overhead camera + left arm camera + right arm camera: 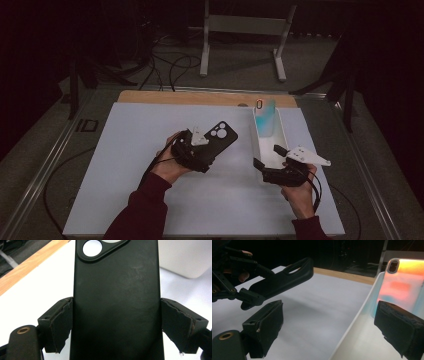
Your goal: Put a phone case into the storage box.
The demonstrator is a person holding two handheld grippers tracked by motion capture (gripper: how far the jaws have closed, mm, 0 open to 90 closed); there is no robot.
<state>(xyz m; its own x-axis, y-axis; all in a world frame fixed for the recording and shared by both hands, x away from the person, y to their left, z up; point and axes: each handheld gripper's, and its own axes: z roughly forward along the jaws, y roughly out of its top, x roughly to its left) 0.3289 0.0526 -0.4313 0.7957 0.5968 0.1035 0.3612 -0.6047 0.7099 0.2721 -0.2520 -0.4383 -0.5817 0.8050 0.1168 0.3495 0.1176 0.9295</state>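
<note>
Between your left gripper's (214,146) jaws sat the black phone case (116,297), pinched across its long edges. It looked light, thin and bendy, so that lower-middle hold suited it. Your right gripper (268,156) stood open astride the white tray's (281,131) near wall.

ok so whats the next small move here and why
Probably carry the black phone case right, toward the white tray. The left tongs are shut on the case's sides and hold it above the table, while the tray already holds an iridescent case leaning at its far end. The right tongs sit open astride the tray's near wall.
</note>
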